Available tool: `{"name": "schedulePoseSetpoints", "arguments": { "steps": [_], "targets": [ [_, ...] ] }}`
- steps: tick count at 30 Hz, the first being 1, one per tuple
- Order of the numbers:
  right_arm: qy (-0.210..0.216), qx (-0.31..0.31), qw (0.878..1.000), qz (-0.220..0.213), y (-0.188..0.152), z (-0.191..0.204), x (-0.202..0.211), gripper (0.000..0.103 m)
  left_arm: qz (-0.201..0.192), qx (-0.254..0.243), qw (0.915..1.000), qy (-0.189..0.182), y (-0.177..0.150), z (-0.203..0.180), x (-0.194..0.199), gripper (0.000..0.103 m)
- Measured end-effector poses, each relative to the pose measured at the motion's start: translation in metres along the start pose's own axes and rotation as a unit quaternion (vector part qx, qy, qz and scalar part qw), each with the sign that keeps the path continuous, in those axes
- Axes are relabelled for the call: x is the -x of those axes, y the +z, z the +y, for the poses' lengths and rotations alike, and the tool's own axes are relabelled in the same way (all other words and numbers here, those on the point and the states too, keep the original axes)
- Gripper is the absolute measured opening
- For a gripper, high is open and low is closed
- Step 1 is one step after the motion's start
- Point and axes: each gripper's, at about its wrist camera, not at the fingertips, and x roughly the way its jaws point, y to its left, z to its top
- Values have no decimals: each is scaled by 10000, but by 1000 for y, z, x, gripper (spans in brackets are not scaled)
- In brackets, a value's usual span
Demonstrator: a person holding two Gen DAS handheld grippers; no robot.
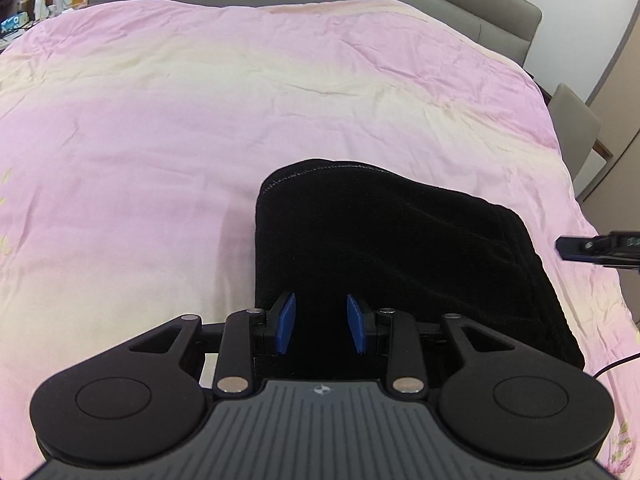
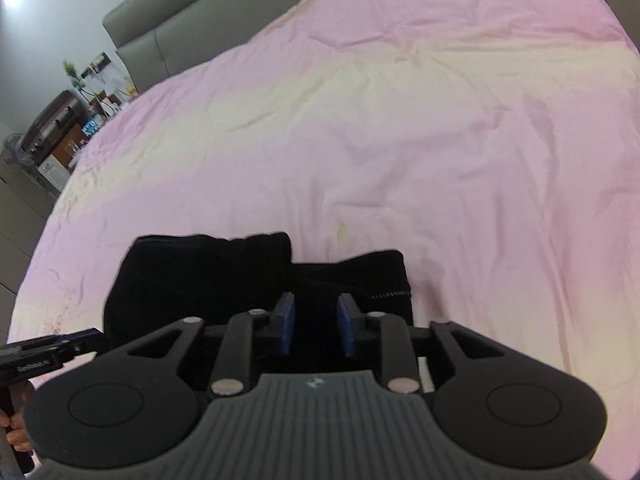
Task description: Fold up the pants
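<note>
Pants (image 1: 384, 256) lay as a compact black bundle on the pink bedspread (image 1: 160, 128), near the bed's front edge. Layered edges showed along the bundle's 3 o'clock side in the left wrist view, so several folds looked complete. In the right wrist view the pants (image 2: 200, 276) showed two lobes with a stitched hem at about 2 o'clock of the jaws; the stack was not fully squared.

Judgement: task near its end. What was left, at most, was a tidy-up or one last fold to even the two lobes.

Left gripper (image 1: 321, 322): jaws spread, blue pads apart with nothing between them. It hung over the near part of the bundle, with the pants reaching from between the jaws to 12 and 2 o'clock. Contact with the cloth could not be told.

Right gripper (image 2: 316, 326): jaws spread, holding nothing. Cloth lay directly under and ahead of the jaws, from 10 to 1 o'clock. This gripper's tip also showed at 3 o'clock in the left view, just off the bundle's edge.
</note>
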Motion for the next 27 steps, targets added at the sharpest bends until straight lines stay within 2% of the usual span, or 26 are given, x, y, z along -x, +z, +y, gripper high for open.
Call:
{"name": "schedulePoseSetpoints", "arguments": {
  "steps": [3, 5, 9, 14, 15, 17, 18, 19, 23, 27],
  "targets": [
    [499, 1, 9987, 47, 3, 13, 0, 41, -76, 238, 9995, 216, -7, 0, 1, 35],
    [454, 27, 9989, 128, 2, 20, -12, 45, -199, 513, 9981, 285, -13, -2, 4, 35],
    [317, -128, 9979, 552, -9, 20, -47, 49, -393, 880, 9949, 313, -25, 0, 8, 35],
    [604, -873, 9906, 858, -17, 1, -74, 49, -435, 1234, 9913, 102, -38, 12, 9, 35],
    [586, -972, 9896, 885, -19, 1, -75, 43, -426, 1252, 9912, 89, -38, 14, 9, 36],
    [397, -685, 9934, 835, -20, 12, -71, 34, -409, 1287, 9908, 40, -38, 19, 10, 36],
    [302, -507, 9955, 736, -19, 20, -65, 17, -411, 1291, 9908, 37, -38, 20, 11, 36],
    [199, -358, 9971, 644, -18, 27, -58, 12, -412, 1291, 9908, 51, -38, 21, 12, 36],
    [223, -115, 9994, 253, -8, 51, -19, 3, -456, 1370, 9895, -39, -41, 23, 15, 35],
    [78, 122, 9997, -203, 3, 67, 23, 2, -567, 1374, 9887, -177, -40, 20, 21, 35]
  ]
}}
